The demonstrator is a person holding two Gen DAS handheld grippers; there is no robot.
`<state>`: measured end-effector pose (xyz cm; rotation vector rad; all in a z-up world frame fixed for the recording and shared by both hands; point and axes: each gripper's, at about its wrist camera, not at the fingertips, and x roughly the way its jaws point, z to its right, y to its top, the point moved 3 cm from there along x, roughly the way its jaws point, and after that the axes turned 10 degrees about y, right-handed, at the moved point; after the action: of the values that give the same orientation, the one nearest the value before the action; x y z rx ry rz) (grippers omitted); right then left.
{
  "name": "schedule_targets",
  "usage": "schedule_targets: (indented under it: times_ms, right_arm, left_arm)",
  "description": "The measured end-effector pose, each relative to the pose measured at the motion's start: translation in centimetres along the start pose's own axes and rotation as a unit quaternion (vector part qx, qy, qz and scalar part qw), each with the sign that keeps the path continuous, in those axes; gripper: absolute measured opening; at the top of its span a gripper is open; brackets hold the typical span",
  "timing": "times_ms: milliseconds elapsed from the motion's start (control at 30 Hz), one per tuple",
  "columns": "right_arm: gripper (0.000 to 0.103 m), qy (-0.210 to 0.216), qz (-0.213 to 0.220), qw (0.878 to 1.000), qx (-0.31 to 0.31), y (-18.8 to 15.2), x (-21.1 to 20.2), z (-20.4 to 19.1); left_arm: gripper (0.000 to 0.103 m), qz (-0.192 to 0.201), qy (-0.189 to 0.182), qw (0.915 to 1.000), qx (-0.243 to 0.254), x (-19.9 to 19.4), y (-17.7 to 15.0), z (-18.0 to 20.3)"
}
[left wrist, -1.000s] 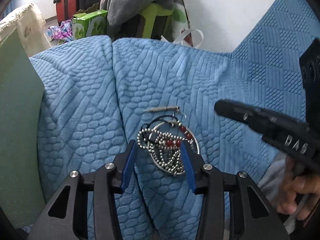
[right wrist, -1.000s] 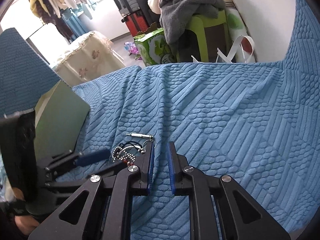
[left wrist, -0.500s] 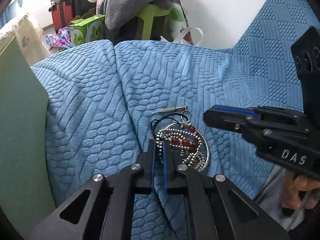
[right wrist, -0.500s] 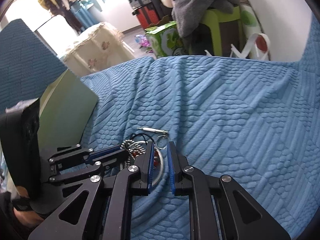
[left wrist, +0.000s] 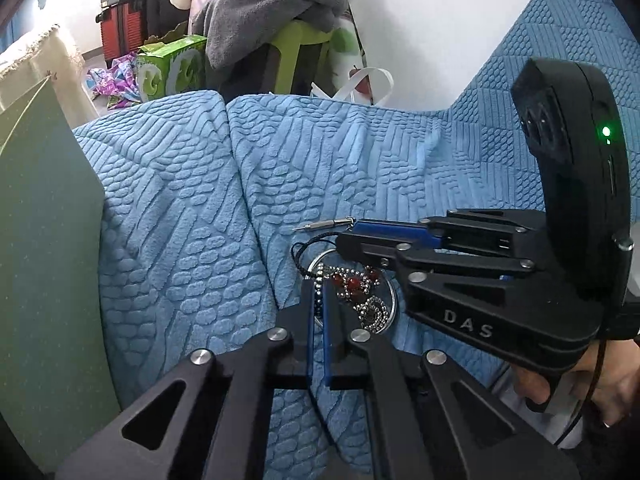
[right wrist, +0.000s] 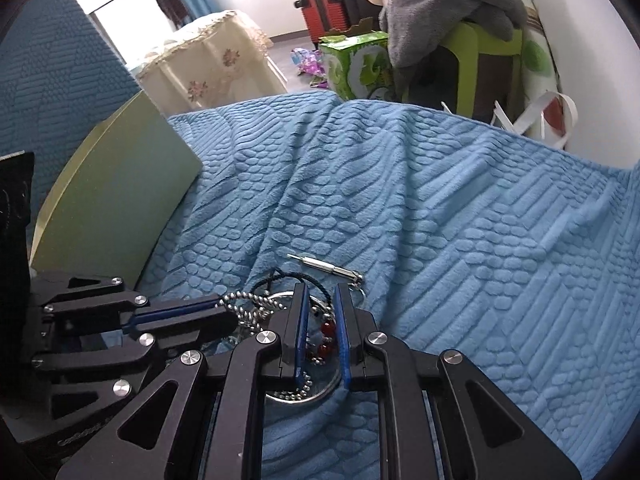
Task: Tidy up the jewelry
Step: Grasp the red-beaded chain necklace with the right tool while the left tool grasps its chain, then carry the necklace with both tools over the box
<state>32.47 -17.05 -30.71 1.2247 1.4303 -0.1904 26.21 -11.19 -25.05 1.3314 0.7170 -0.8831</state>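
A textured blue quilted blanket [left wrist: 172,216] covers the whole surface. At its left edge lies a flat pale green board [right wrist: 116,200]. The black left gripper [left wrist: 318,300] is clenched on a strand of the silver ball-bead chain [left wrist: 374,312]. The black right gripper [right wrist: 322,300] hangs over the jewelry pile with its blue pads narrowly parted, red beads [right wrist: 326,338] showing in the gap; whether they pinch anything cannot be told. The pile rests on the blanket inside a thin silver ring [left wrist: 390,300], a black cord [left wrist: 304,252] looping beside it. Just beyond lies a small silver screwdriver [right wrist: 324,268].
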Motion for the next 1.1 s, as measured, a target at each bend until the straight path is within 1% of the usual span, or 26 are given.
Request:
schedule_targets:
  times_ms: [133, 200, 233, 267, 333, 400, 467, 700, 800, 900, 1000, 1067, 1100]
  right_arm:
    - [0.011, -0.016, -0.014, 1.000, -0.013, -0.1, 0.9, -0.2]
    - [0.011, -0.019, -0.015, 1.000, -0.020, -0.1, 1.0, -0.4]
    - [0.010, -0.021, -0.015, 0.999, -0.022, -0.2, 1.0, -0.4]
    - [0.005, -0.024, -0.013, 0.999, -0.020, -0.1, 0.8, -0.4]
    - [0.004, -0.023, 0.000, 1.000, -0.010, 0.1, 0.3, -0.3]
    - [0.003, -0.034, 0.011, 0.999, -0.008, 0.3, -0.5, -0.3]
    - [0.003, -0.028, 0.021, 0.999, -0.005, 0.5, -1.3, -0.7]
    - [0.003, -0.039, 0.056, 0.998, -0.006, 0.7, -3.9, -2.7]
    - [0.003, -0.049, 0.064, 0.997, 0.001, 0.5, -4.8, -3.0]
    - [0.003, -0.045, 0.060, 0.997, 0.021, 0.0, -4.8, -2.5]
    - [0.004, -0.018, 0.042, 0.998, 0.043, -0.4, -3.6, -2.0]
    - [0.009, -0.016, 0.033, 0.999, 0.034, -0.3, -2.5, -2.3]
    - [0.010, -0.018, 0.030, 0.999, 0.024, -0.3, -2.0, -2.5]
  left_arm:
    - [0.002, -0.003, -0.005, 0.9999, -0.010, -0.2, -0.2, -0.3]
    - [0.002, 0.000, -0.006, 0.9999, -0.014, -0.6, -0.2, -0.4]
    - [0.002, 0.001, -0.007, 0.9998, -0.017, -0.8, -0.2, -0.6]
    - [0.002, 0.002, -0.008, 0.9998, -0.020, -1.0, -0.2, -0.6]
    - [0.002, 0.008, -0.009, 0.9997, -0.023, -1.6, -0.1, -0.8]
    - [0.002, 0.012, -0.008, 0.9996, -0.024, -2.1, 0.0, -0.7]
    - [0.002, 0.020, -0.011, 0.9994, -0.025, -2.9, 0.2, -0.7]
    - [0.002, 0.047, -0.021, 0.9980, -0.037, -5.7, 0.9, -1.1]
    - [0.002, 0.059, -0.022, 0.9970, -0.046, -7.0, 1.3, -1.5]
    - [0.002, 0.070, -0.021, 0.9962, -0.047, -7.9, 1.5, -1.9]
    - [0.002, 0.074, -0.014, 0.9959, -0.050, -9.0, 1.3, -2.5]
    - [0.002, 0.076, -0.014, 0.9955, -0.054, -9.5, 0.9, -2.9]
    - [0.002, 0.077, -0.013, 0.9954, -0.056, -9.6, 0.7, -3.1]
